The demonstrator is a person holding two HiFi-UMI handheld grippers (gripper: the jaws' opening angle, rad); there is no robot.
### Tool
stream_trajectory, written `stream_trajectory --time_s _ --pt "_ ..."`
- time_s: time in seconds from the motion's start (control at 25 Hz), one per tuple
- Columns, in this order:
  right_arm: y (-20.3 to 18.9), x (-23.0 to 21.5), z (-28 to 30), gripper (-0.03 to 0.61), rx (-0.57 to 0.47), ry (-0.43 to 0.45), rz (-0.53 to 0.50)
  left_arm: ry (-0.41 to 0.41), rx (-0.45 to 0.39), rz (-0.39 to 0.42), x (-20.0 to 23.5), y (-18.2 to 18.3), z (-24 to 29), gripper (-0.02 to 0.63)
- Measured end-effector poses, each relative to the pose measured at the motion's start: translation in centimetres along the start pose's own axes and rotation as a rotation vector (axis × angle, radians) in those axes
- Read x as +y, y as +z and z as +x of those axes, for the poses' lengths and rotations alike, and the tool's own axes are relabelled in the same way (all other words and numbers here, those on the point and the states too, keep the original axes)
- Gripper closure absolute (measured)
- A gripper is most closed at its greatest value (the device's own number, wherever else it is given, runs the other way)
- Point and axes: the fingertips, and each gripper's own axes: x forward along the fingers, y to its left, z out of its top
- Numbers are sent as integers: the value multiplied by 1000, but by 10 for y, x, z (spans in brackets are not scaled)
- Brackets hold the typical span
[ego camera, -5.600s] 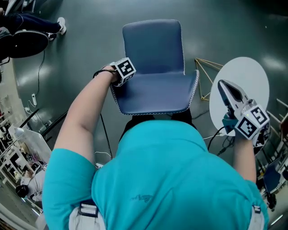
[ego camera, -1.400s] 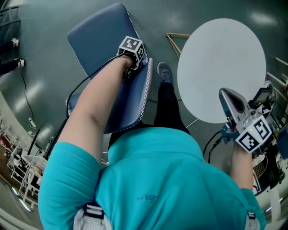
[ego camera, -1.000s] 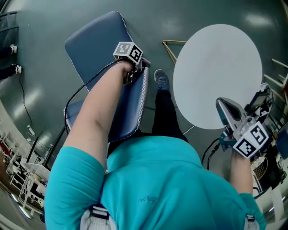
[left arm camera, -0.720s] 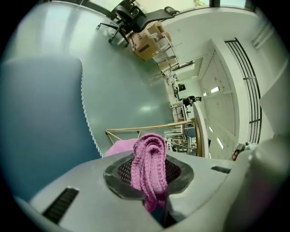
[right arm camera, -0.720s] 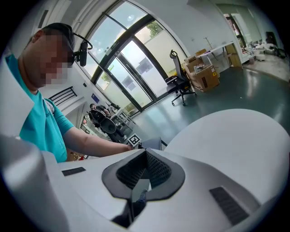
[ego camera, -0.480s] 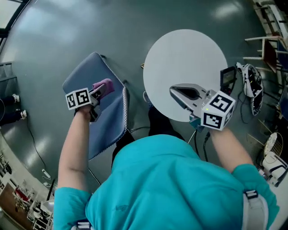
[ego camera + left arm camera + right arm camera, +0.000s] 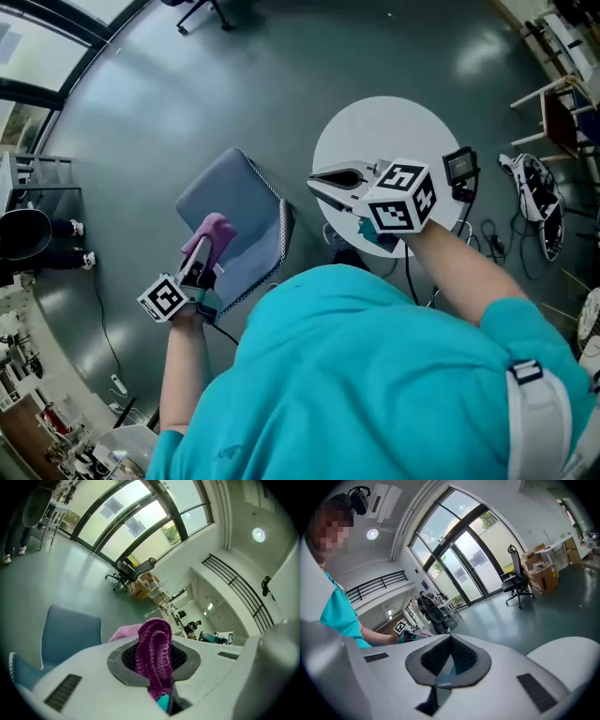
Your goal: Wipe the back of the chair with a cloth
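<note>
Cloth [image 7: 153, 648] clamped in L hand-held gripper [image 7: 163, 699] by chair [image 7: 239, 211]; R hand-held gripper [image 7: 438, 684], own view: clenched, prob. empty.

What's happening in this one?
A person in a teal shirt holds a gripper in each hand. The left gripper has its jaws shut on a purple cloth and is held over the blue chair; the views don't show whether the cloth touches the chair. The right gripper has its jaws together with nothing between them, raised above the round white table.
</note>
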Motion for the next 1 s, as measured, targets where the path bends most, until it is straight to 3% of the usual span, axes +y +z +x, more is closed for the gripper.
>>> stream_trajectory --time_s 0.08,0.16,0.32,0.48,0.68,0.88,1.0 --pt "11 30 8 586 -15 2 -42 -11 -37 -2 -7 -1 -38 555" --pt "20 63 18 586 -32 -2 -76 -89 -78 -2 -18 -3 -73 555" --pt "10 124 30 586 -61 -8 -68 -208 -152 124 -37 -3 -145 555" --pt "0 189 61 586 -71 11 -73 -211 -285 196 -24 14 -239 555" --pt "-12 274 86 586 -94 12 -51 -237 -401 196 -6 19 -360 555" --pt "4 306 75 586 -150 47 -64 -227 -495 238 -18 19 -411 555" --pt "25 308 49 586 -185 89 -100 -211 -563 265 -51 14 -425 555"
